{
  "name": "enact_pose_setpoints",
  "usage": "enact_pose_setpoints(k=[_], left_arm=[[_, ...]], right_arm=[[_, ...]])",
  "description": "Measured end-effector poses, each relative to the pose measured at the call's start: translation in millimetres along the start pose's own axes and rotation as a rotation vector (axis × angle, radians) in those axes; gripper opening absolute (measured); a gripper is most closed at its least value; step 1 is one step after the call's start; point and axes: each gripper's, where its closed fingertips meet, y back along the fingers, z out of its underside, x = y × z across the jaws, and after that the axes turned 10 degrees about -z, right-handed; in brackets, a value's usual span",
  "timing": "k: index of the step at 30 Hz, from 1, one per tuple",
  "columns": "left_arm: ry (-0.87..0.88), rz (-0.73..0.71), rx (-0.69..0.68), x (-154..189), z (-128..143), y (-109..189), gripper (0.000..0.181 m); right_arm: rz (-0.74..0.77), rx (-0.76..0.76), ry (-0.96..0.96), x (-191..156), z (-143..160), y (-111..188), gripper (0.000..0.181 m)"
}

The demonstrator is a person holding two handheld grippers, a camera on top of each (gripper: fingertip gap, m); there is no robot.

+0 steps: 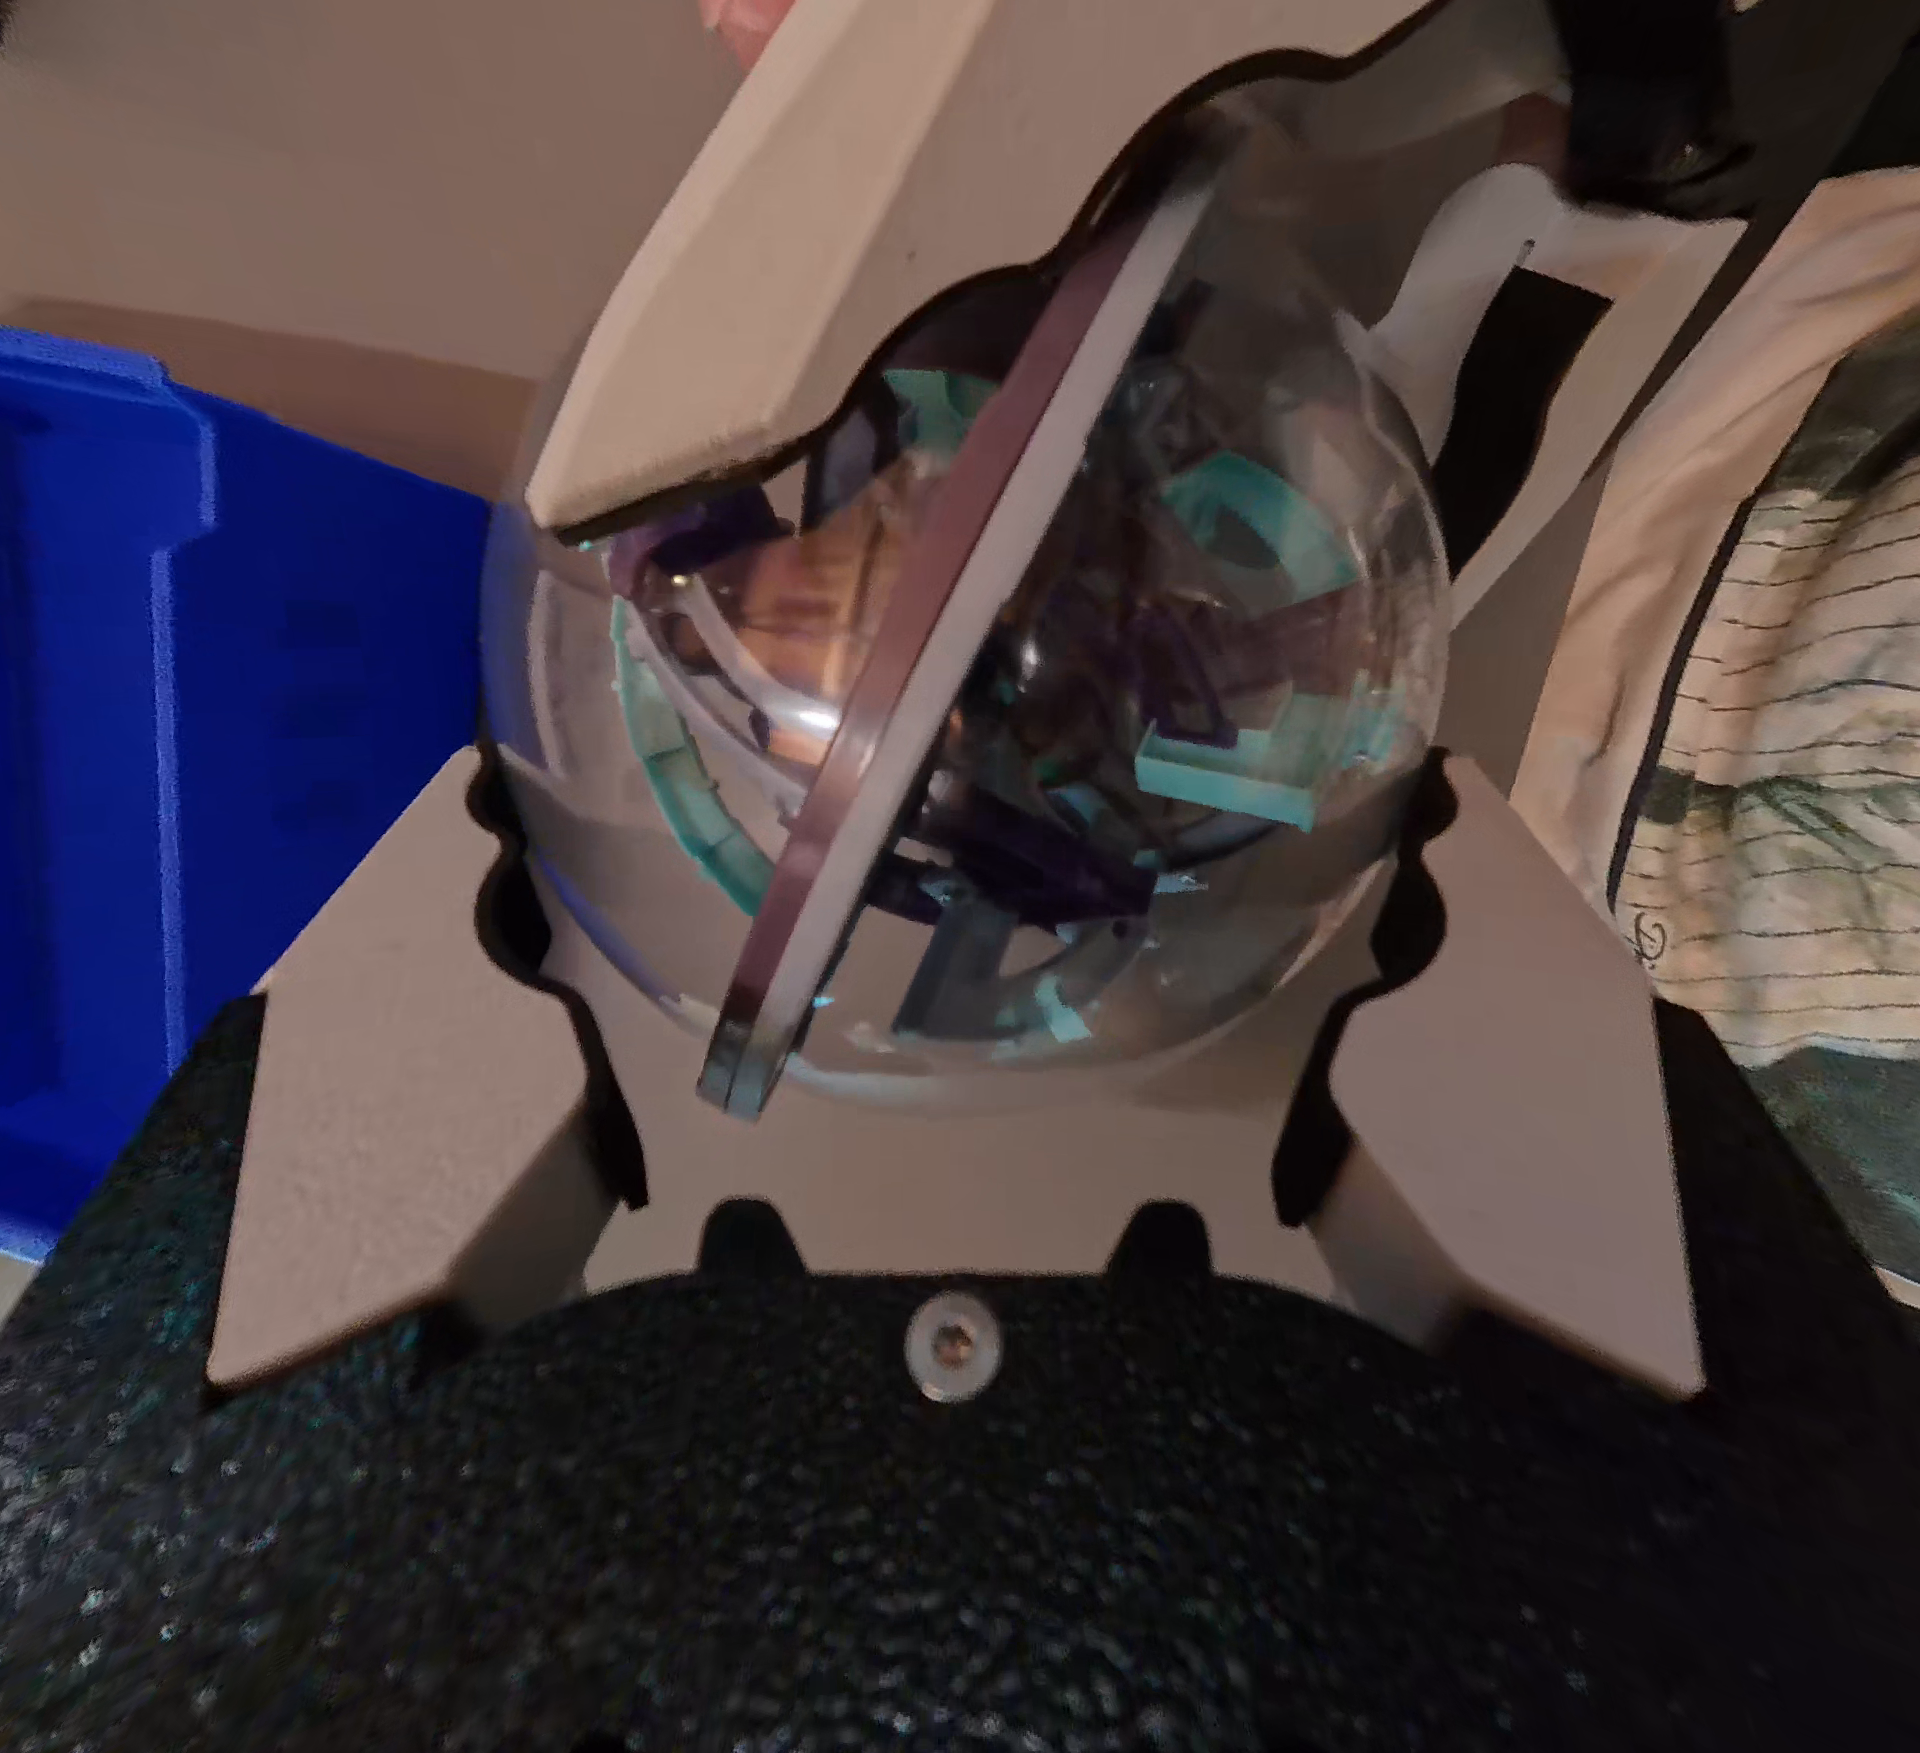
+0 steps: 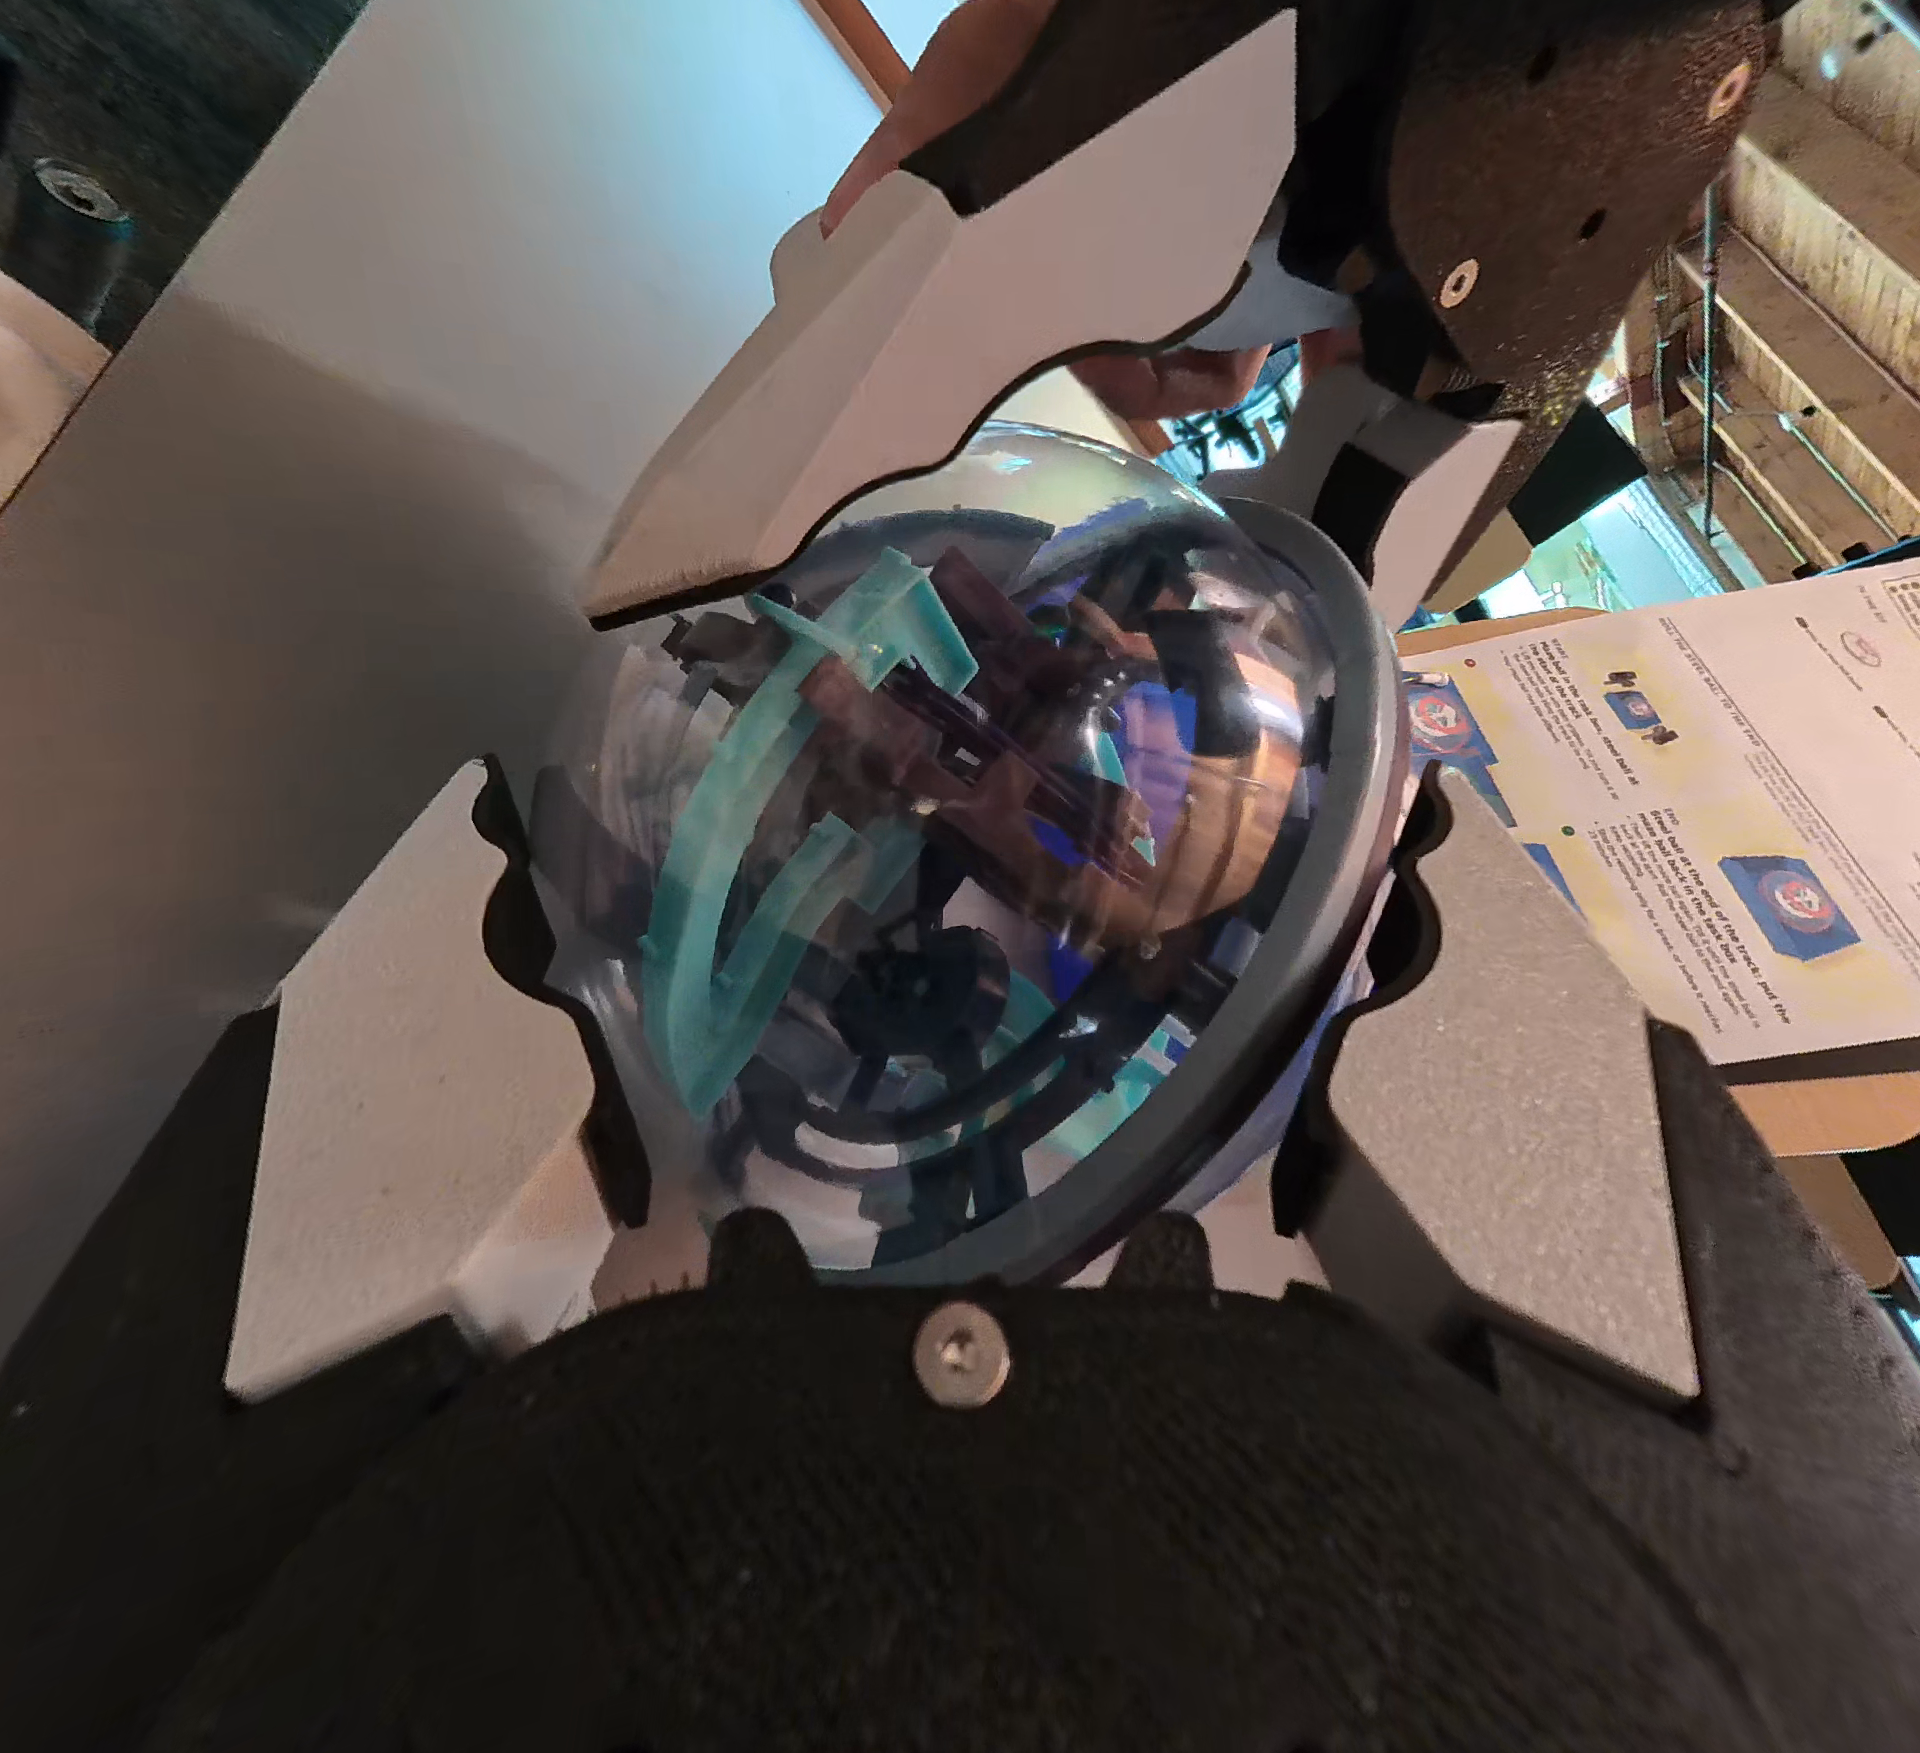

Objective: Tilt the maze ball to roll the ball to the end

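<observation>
Left gripper (image 1: 961, 856) jaws clamped on clear maze ball (image 1: 1039, 664), right gripper (image 2: 961, 882) jaws gripping it too, small ball lost among teal tracks, blue bin (image 1: 208, 664) cut off.

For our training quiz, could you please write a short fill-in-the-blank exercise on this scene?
1. Both grippers grip one clear maze ____.
2. In the left wrist view, the bin beside the sphere is ____.
3. The curved tracks in the right wrist view are ____.
4. The printed sheet lies to the sphere's ____ in that view.

Missing: ball; blue; teal; right
</observation>
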Motion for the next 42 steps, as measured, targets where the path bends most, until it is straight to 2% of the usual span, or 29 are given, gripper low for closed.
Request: enact_pose_setpoints(k=[29,42], left_arm=[[-0.118,-0.052,-0.088,5.1,2.1,2.2,0.158],[-0.115,-0.106,-0.066,8.9,6.9,4.1,0.158]], right_arm=[[0.104,0.013,0.049,-5.4,-5.2,2.4,0.158],[0.099,-0.011,0.112,-10.9,-9.0,-1.2,0.158]])
